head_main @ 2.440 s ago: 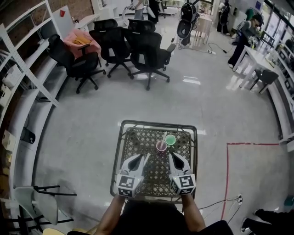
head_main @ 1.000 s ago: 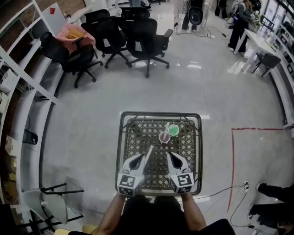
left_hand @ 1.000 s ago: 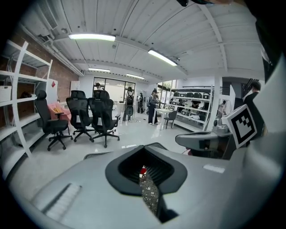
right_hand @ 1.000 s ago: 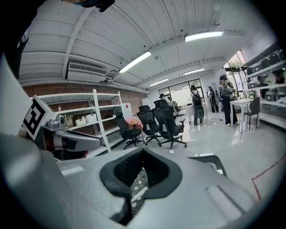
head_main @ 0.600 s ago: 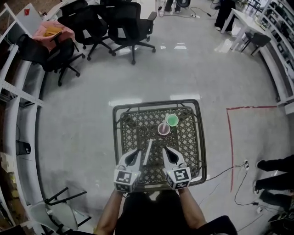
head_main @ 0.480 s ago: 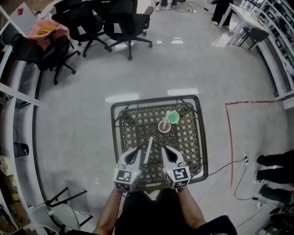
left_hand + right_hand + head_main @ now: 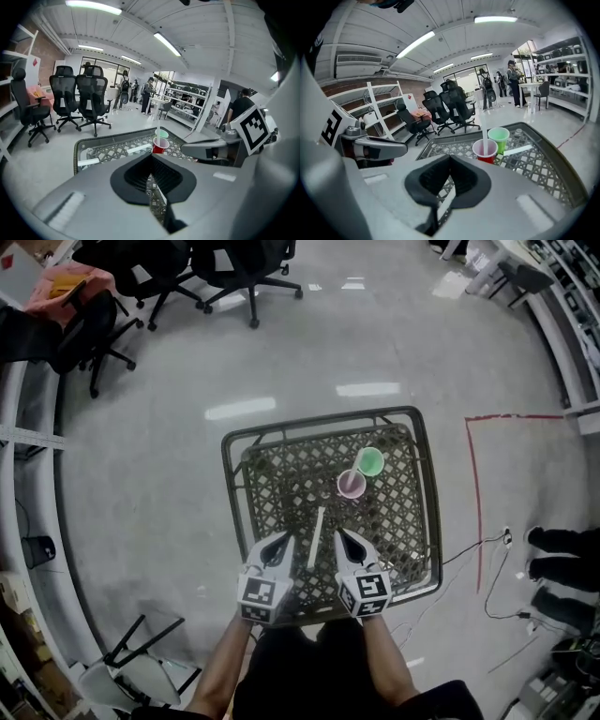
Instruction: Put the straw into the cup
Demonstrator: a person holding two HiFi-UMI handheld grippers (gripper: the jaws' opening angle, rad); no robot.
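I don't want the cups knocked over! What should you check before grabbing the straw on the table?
1. Straw lies loose on the table, between both grippers: ok.
2. Left gripper fingers apart to grab: not ok, shut and empty.
3. Right gripper fingers apart: not ok, shut and empty.
4. Red cup upright: ok.
5. Red cup free inside: not ok, a second straw stands in it.
6. Green cup upright, away from the loose straw: ok.

On my feed, a dark lattice table (image 7: 281, 498), black office chairs (image 7: 246, 261) beyond, red tape line (image 7: 474, 493) on the floor at right
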